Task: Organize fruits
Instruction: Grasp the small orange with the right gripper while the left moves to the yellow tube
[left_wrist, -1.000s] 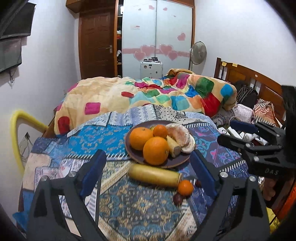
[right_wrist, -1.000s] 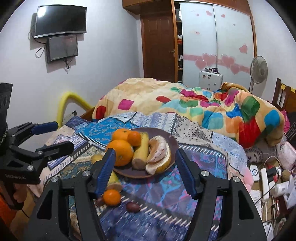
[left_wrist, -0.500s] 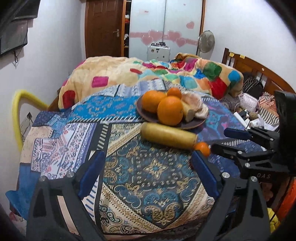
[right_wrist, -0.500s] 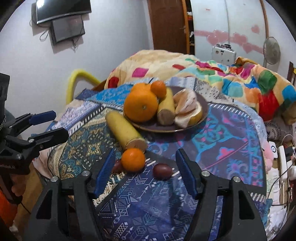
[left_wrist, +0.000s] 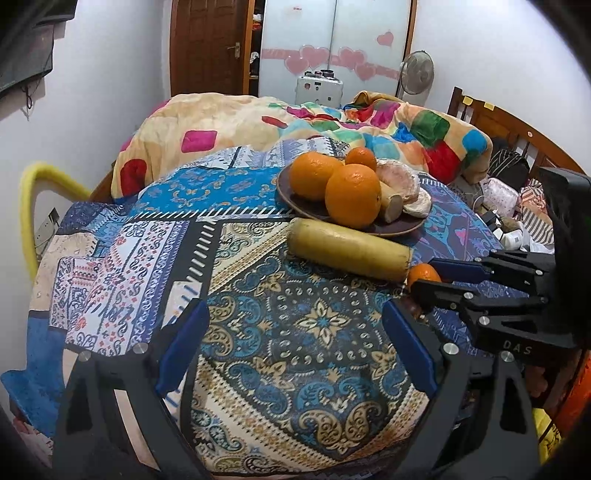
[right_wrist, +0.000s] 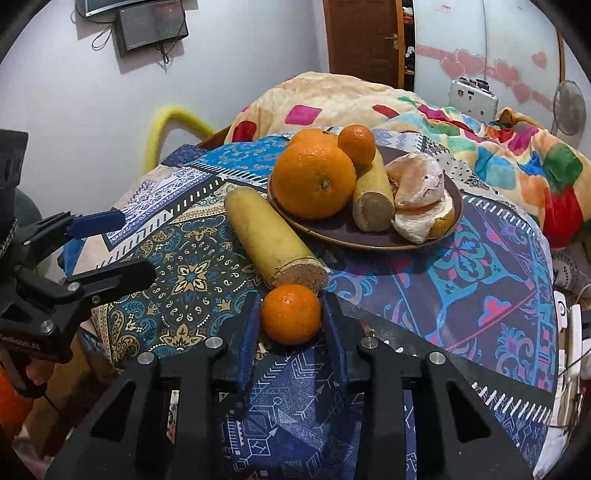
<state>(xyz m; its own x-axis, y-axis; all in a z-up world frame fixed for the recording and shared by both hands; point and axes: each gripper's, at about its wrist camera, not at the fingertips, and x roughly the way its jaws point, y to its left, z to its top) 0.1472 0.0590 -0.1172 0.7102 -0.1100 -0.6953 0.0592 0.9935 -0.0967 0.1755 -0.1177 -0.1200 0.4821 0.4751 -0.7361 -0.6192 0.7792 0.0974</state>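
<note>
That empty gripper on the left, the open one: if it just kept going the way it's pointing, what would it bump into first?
Probably the patterned cloth: the left gripper tilts down at bare cloth, nothing between its jaws. If it skimmed above that, the long yellow fruit lies next in line, though depth is hard to judge here.

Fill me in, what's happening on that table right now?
A person is sorting fruit with a claw in each hand. The right claw has just been closing around a small tangerine lying on the patterned cloth, and its pads now sit against the fruit. The left claw hangs open over the cloth, holding nothing. A cut banana piece lies beside the plate, which already carries oranges, another banana piece and peeled citrus.
</note>
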